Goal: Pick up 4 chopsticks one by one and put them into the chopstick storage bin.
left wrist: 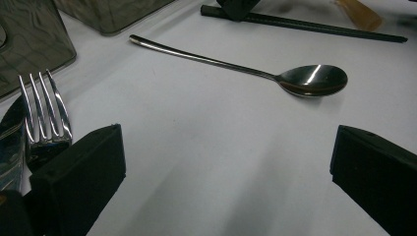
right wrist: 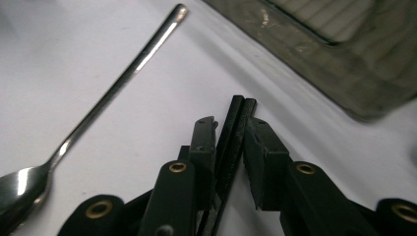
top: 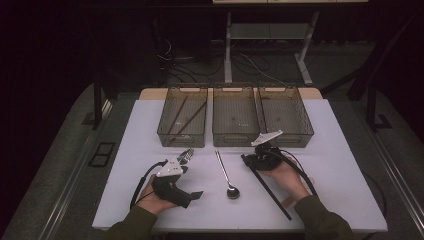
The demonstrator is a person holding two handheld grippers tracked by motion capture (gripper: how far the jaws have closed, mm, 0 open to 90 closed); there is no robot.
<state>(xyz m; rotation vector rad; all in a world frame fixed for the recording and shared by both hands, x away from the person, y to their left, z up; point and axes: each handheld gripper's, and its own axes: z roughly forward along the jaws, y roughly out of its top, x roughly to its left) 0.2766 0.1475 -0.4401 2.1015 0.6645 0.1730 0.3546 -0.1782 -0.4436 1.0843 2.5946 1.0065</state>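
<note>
A pair of black chopsticks (top: pixel 267 189) lies slanted on the white table (top: pixel 340 165), and my right gripper (top: pixel 248 160) is at their far end. In the right gripper view the chopsticks (right wrist: pixel 231 132) sit between the jaws of the right gripper (right wrist: pixel 230 129), with both pads touching them. A steel spoon (top: pixel 226 175) lies in the middle, bowl toward the person. My left gripper (top: pixel 190 180) rests on the table, jaws wide apart around bare table. A steel fork (left wrist: pixel 44 110) lies just outside the left jaw of the left gripper (left wrist: pixel 226 142). The spoon (left wrist: pixel 275 73) lies ahead of it.
Three clear grey bins stand side by side at the back: the left bin (top: pixel 165 131) holds a few dark sticks, while the middle bin (top: pixel 235 137) and the right bin (top: pixel 305 131) look bare. The table's front edge is close to both forearms.
</note>
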